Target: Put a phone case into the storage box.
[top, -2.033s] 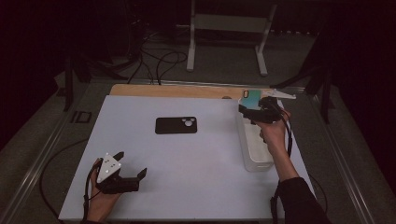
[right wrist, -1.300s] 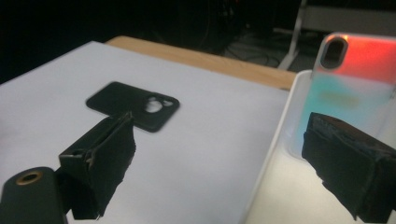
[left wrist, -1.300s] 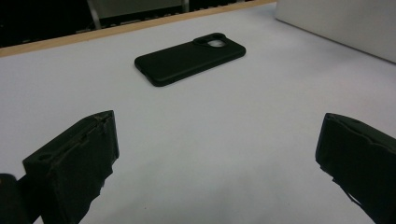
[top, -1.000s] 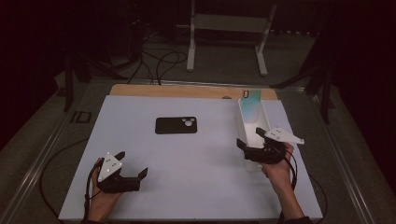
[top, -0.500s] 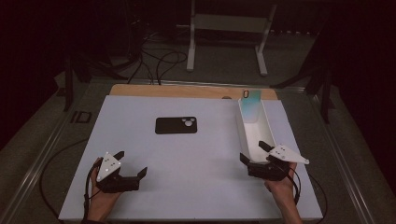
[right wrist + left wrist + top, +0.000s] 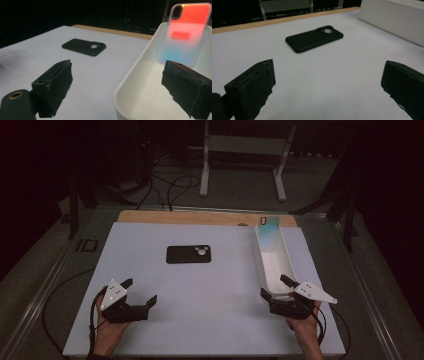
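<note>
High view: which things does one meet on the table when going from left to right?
left hand-held gripper → black phone case → white tray → right hand-held gripper

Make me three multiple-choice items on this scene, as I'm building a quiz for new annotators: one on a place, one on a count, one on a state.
1. Where is the iridescent phone case?
A. flat in the middle of the table
B. leaning at the far end of the white tray
C. in the left gripper

2. How many phone cases are in sight?
A. one
B. two
C. four

3. How do the jaws of the right gripper stand?
A. open, holding nothing
B. shut on the tray rim
C. shut on a case

Key: 1 B, the right gripper view shows it propped upright inside the tray. 2 B, the black phone case on the table plus the iridescent one. 3 A, the jaws stand wide apart with only the tray's near end between them.
</note>
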